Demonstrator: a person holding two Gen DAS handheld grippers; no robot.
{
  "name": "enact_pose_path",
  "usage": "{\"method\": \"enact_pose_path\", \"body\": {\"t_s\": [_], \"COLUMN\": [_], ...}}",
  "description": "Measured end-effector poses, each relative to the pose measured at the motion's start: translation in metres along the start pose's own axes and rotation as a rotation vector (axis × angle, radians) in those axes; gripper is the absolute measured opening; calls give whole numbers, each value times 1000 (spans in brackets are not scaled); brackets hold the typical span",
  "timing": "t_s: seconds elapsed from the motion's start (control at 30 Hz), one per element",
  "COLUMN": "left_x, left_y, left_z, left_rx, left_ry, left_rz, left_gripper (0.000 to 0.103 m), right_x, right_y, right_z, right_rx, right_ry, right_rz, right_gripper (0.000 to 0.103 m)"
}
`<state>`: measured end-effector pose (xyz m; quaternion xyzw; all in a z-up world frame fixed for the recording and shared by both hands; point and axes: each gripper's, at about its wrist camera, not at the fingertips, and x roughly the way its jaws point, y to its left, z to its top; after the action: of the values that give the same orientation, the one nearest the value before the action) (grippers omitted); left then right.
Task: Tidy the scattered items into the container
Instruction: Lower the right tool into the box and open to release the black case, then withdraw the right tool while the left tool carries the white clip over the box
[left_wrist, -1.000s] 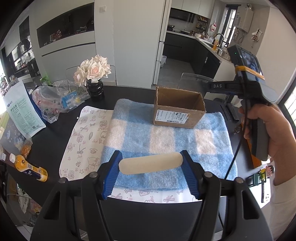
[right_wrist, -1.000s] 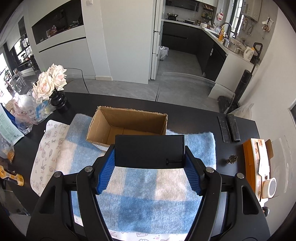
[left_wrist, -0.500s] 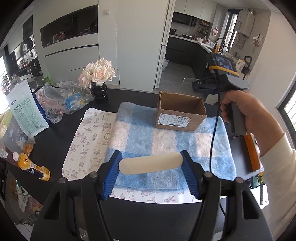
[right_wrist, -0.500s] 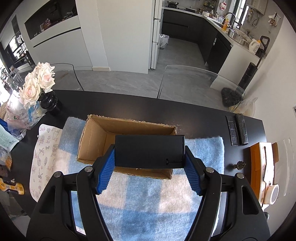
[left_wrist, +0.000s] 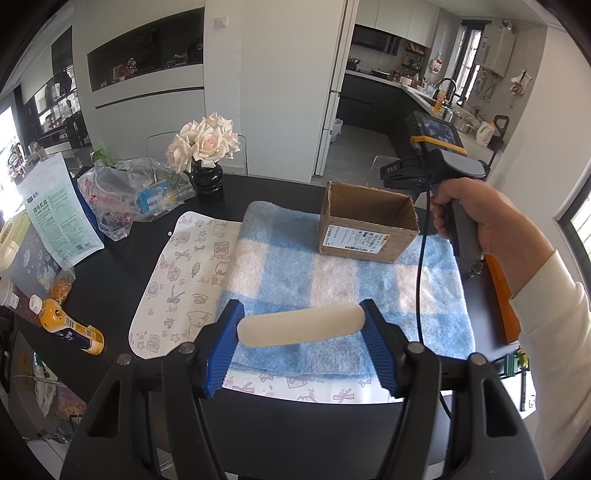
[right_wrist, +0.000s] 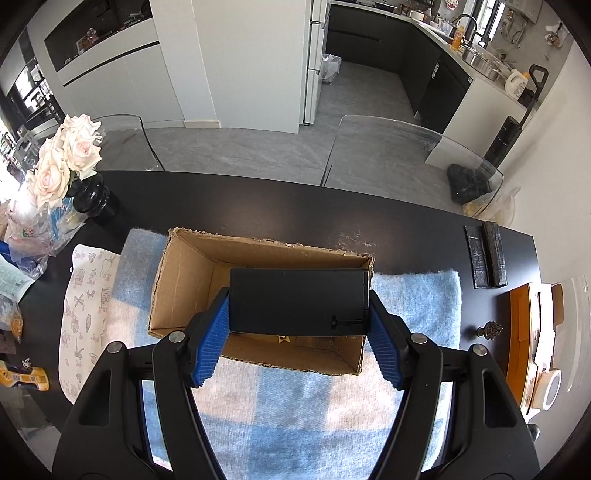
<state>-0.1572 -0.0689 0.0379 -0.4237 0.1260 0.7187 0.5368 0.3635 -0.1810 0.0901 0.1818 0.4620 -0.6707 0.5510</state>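
Note:
An open cardboard box (left_wrist: 367, 229) (right_wrist: 184, 280) stands on a blue-and-white checked towel (left_wrist: 306, 280) (right_wrist: 295, 417). My left gripper (left_wrist: 301, 330) is shut on a cream cylinder (left_wrist: 300, 329), held crosswise above the towel's near edge. My right gripper (right_wrist: 299, 321) is shut on a flat black block (right_wrist: 298, 301), which hangs over the open box. In the left wrist view a hand (left_wrist: 476, 214) holds the right gripper's handle above and just behind the box's right side. A small gold object (right_wrist: 282, 338) shows on the box floor under the block.
A patterned mat (left_wrist: 177, 284) lies under the towel on the black table (right_wrist: 258, 206). A vase of roses (left_wrist: 207, 162), plastic bags (left_wrist: 122, 192) and an orange bottle (left_wrist: 64, 325) sit left. Two black strips (right_wrist: 485, 254), an orange box (right_wrist: 521, 332) and a tape roll (right_wrist: 548, 387) sit right.
The right gripper carried the black block forward from above the towel to over the box's opening. The left gripper stayed in place with the cylinder.

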Motion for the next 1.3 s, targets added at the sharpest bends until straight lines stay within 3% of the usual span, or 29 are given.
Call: {"method": "enact_pose_path", "body": {"t_s": [0.77, 0.9, 1.3], "left_x": [5, 9, 17], "left_y": [1, 2, -4], "left_z": [0, 2, 21], "left_rx": [-4, -8, 15], "left_ry": [1, 9, -1], "left_rz": [11, 4, -4], "left_gripper": [63, 63, 63], "right_x": [-4, -4, -21], "right_y": [-2, -4, -19], "right_z": [5, 6, -14], "right_rx": [16, 20, 19], "right_ry": [-11, -8, -15], "right_rz": [28, 23, 56], "right_gripper": [71, 88, 89]}}
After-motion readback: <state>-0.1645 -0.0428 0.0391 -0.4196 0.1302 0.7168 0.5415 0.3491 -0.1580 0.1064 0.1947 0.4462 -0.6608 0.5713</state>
